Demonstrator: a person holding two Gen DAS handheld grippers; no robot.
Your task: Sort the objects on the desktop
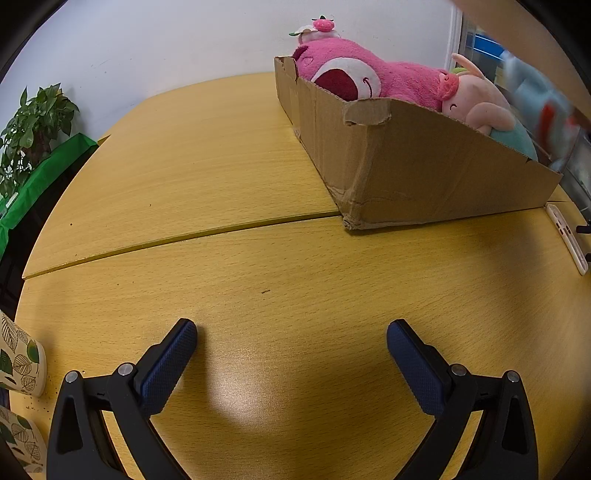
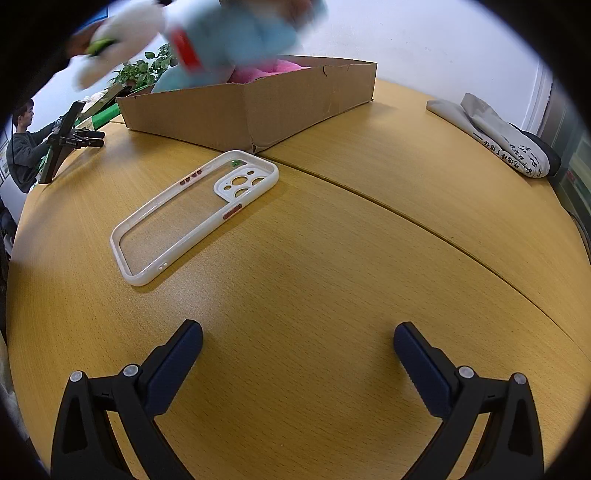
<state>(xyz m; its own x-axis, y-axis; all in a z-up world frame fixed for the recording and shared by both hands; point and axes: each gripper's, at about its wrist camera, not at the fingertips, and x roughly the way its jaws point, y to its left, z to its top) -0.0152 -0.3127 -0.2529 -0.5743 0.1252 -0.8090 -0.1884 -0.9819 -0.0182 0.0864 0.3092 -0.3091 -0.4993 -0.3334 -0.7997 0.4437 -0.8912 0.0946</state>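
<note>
Holding both grippers spread and empty, we see the phone case [image 2: 192, 218] flat on the table [image 2: 332, 258], ahead-left of our right gripper [image 2: 297, 349], with bare wood between. Beyond it, the cardboard box [image 1: 406, 162] holds a pink plush [image 1: 369, 74]; something blurred, perhaps a blue toy [image 2: 236, 33], hangs above. Our left gripper [image 1: 291, 347] hovers over open tabletop.

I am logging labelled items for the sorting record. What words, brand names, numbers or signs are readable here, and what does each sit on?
No text reads clearly in either view.
Folded grey-white cloth: a row of black characters along its edge, too small and warped to read.
Black stand at the table's far left: a tiny pale label, unreadable.
Leaf-print cups: pattern only, no words.
Phone case and cardboard box: no print visible.
</note>
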